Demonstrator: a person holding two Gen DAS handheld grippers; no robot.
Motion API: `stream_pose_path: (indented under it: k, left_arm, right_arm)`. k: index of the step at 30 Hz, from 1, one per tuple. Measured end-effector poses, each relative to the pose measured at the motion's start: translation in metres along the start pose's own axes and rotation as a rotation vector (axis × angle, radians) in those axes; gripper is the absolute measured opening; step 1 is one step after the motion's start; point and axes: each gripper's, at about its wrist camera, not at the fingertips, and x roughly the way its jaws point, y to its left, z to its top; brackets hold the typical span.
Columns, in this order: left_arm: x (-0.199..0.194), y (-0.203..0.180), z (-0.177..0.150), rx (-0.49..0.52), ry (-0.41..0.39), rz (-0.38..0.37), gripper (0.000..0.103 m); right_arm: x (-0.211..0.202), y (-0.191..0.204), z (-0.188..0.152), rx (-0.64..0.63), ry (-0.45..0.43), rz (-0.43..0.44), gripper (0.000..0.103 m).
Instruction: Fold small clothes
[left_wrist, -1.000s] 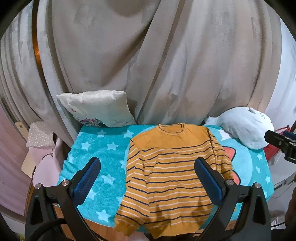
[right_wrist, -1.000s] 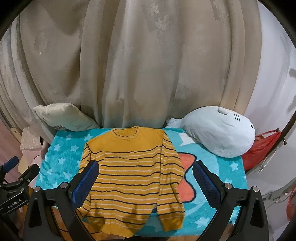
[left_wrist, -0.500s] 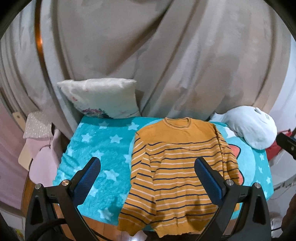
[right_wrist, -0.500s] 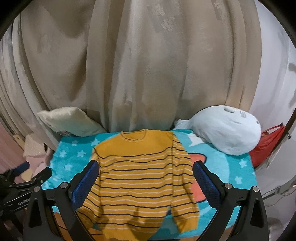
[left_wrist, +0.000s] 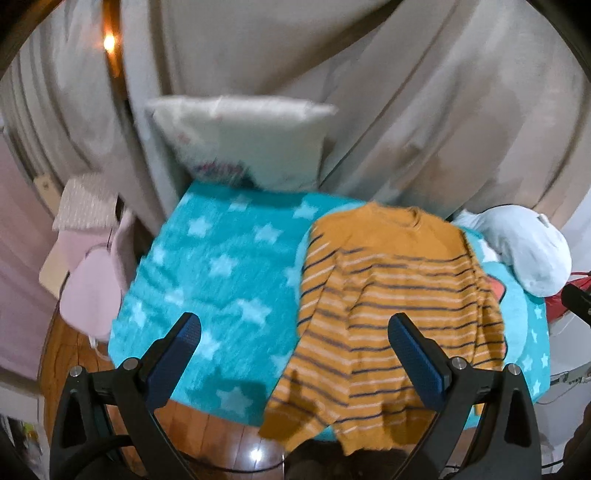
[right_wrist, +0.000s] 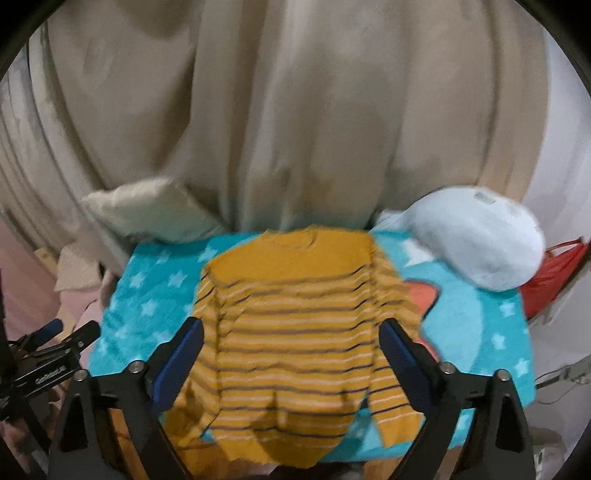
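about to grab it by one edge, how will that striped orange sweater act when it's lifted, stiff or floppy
Probably floppy: the striped orange sweater lies flat, with its hem drooping over the near edge of the star blanket, so it should sag from any one pinch point. Likely light, being a thin-looking knit. It may drag on the fuzzy blanket rather than slide freely.

Sweater (right_wrist: 291, 332): knitted cloth, matt, mustard with dark and pale stripes. Blanket (left_wrist: 221, 280): fleecy plush cloth, teal with pale stars, fuzzy nap. Curtain (right_wrist: 295, 110): beige woven cloth, matt, soft folds. Pillow (left_wrist: 243, 140): pale cloth, smooth. Plush toy (right_wrist: 476, 243): white soft fabric. Floor (left_wrist: 207, 432): glossy wood, light glint. Finger pads (left_wrist: 417, 362): blue, finely textured, rubbery look; finger arms matt black plastic, shiny metal screws.
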Motion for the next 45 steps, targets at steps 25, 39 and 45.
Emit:
stream_pose_path:
  k: [25, 39, 45]
  left_arm:
    - [0.13, 0.072, -0.113, -0.118, 0.227, -0.036, 0.091]
    - [0.189, 0.067, -0.162, -0.28, 0.396, -0.215, 0.004]
    - [0.149, 0.057, -0.15, -0.27, 0.338, -0.338, 0.006]
  right_arm:
    - [0.158, 0.087, -0.034, -0.197, 0.353, 0.229, 0.07]
    - [0.286, 0.167, -0.062, -0.26, 0.694, 0.364, 0.054]
    - [0.303, 0.175, -0.068, -0.22, 0.8, 0.396, 0.054]
